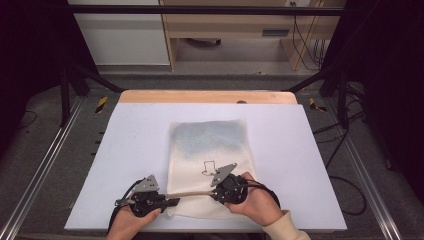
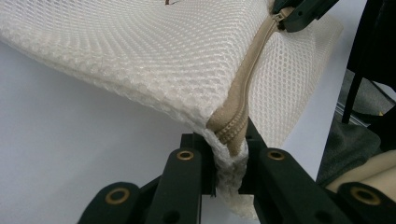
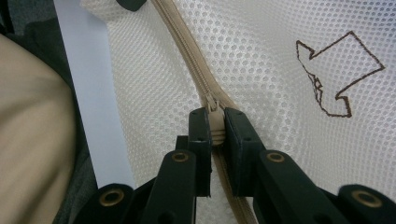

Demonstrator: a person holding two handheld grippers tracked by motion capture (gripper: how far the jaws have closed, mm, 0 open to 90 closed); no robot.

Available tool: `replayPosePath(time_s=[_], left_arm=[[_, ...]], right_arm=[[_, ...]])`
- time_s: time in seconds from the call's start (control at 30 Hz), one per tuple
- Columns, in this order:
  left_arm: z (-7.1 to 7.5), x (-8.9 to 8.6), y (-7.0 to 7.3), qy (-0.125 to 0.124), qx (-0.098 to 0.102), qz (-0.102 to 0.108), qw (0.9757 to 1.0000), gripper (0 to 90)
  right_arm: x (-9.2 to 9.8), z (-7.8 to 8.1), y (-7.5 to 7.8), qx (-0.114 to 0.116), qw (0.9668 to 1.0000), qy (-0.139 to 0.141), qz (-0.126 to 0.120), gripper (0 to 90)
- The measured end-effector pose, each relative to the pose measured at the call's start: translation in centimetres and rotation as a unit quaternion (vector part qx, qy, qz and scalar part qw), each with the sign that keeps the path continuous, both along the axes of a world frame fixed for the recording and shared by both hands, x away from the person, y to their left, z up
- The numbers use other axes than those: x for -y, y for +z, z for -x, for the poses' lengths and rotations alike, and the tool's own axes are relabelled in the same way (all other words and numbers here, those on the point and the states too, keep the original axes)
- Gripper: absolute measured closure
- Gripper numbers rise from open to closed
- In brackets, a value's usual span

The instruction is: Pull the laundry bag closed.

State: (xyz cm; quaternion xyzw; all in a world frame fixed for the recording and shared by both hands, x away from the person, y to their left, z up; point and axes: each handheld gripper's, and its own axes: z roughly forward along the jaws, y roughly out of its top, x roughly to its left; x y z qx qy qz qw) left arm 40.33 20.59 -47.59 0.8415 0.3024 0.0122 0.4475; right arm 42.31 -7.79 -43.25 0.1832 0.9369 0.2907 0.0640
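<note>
Both sets of black jaws are clamped tight, left gripper (image 2: 229, 161) pinching the mesh bag's (image 1: 210, 150) corner at the zipper (image 3: 196, 70) end, right gripper (image 3: 215, 133) on the zipper pull (image 3: 212, 103), partway along the near edge on the surface (image 1: 130, 135), so I'd guess zipping's underway, not finished.

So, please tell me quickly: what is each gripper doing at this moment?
Left gripper: closed on the corner of the mesh bag, at the zipper end.
Right gripper: closed on the zipper pull.
</note>
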Motion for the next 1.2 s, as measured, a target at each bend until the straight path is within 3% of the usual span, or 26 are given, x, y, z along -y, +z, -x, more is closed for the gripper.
replayPosePath(time_s=[0.33,0.8,1.03,1.2], left_arm=[[0.0,-0.2,0.1,0.001,-0.002,0.007,1.0000,82.3],[-0.1,-0.5,0.7,0.002,0.010,0.010,0.9999,82.3],[0.0,-0.3,0.5,0.002,0.011,-0.001,0.9999,82.3],[0.2,-0.1,0.6,0.002,0.017,-0.004,0.9998,82.3]], right_arm=[[0.9,0.4,-0.1,-0.005,0.9999,-0.013,-0.010,81.9],[1.1,0.9,0.4,0.011,0.9995,-0.024,-0.017,81.9],[1.3,0.8,-0.1,0.002,0.9994,-0.027,-0.019,81.9],[1.2,1.0,-0.1,0.009,0.9995,-0.027,-0.014,81.9]])
